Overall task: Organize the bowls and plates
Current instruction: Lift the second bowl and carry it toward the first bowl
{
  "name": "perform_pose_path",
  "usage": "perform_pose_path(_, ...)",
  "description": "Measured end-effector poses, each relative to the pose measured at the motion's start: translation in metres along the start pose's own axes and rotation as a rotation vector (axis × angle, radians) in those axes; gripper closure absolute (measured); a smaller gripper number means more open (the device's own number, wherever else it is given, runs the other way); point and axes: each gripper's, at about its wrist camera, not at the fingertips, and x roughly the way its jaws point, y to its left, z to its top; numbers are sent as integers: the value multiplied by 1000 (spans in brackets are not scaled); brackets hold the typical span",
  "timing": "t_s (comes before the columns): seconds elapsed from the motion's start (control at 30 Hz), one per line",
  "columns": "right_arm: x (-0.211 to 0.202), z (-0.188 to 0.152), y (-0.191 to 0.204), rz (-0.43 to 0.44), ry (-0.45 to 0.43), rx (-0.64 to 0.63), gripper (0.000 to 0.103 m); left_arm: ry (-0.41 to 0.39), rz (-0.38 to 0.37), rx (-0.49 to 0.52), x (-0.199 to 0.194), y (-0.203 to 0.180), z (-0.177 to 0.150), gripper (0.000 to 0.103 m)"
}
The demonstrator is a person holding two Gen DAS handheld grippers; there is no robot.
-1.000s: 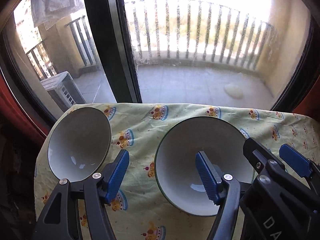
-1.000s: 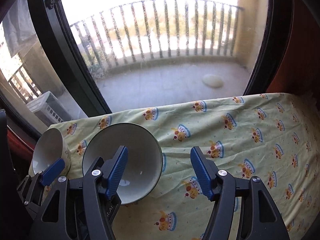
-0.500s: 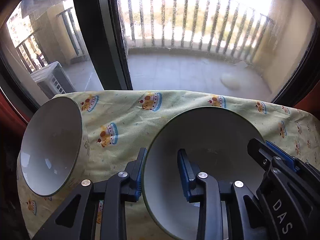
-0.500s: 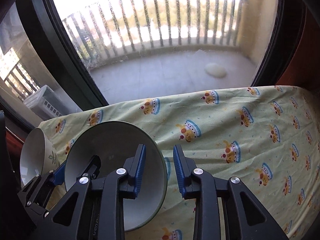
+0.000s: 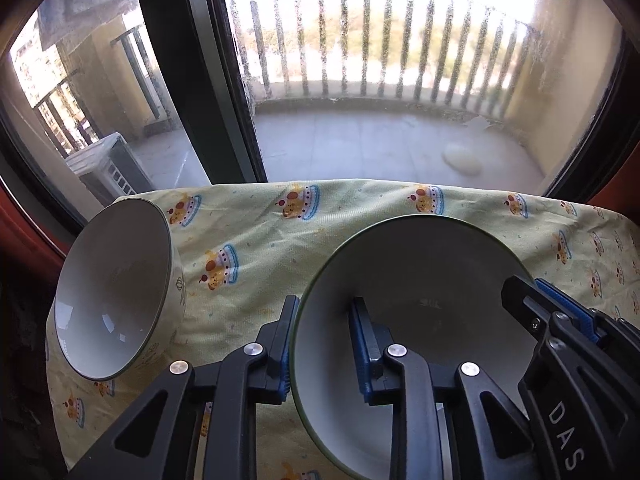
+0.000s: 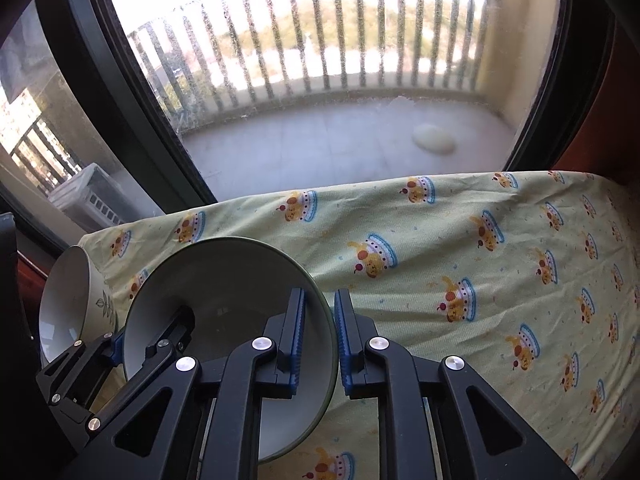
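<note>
At the far left, relative to the green-rimmed bowl (image 5: 424, 280), sits the smaller white bowl (image 5: 112, 300). It has a leaf print on its outer wall and stands just beside the green-rimmed bowl on the yellow cupcake-print cloth (image 5: 256, 248), near the cloth's left edge. Nothing touches it.

Your left gripper (image 5: 322, 344) comes next. Its jaws have just been closing, and now the blue pads pinch the left rim of the green-rimmed bowl: one pad is outside the wall and the other inside the basin.

The green-rimmed bowl itself rests on the cloth, pale inside with a thin green edge, held at both sides.

On its right rim is your right gripper (image 6: 318, 336). Its jaws have also just been closing, and they now clamp the bowl's wall, with the left pad inside the basin and the right pad against the outside. In the left wrist view you see this gripper's black frame and a strip of blue pad over the bowl's right edge.

To the right of the bowl the cloth (image 6: 480, 264) runs on, lightly wrinkled. Behind the bowl stands a window with a dark frame (image 5: 200, 80), and beyond it is a balcony railing (image 5: 380, 40).
</note>
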Motion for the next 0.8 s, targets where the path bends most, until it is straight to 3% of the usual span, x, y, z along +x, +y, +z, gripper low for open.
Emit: perform_pose_path(0.8,-92,-42,-51,-17,-47,30,85,-55,-26,17,-83,-49,-47,80)
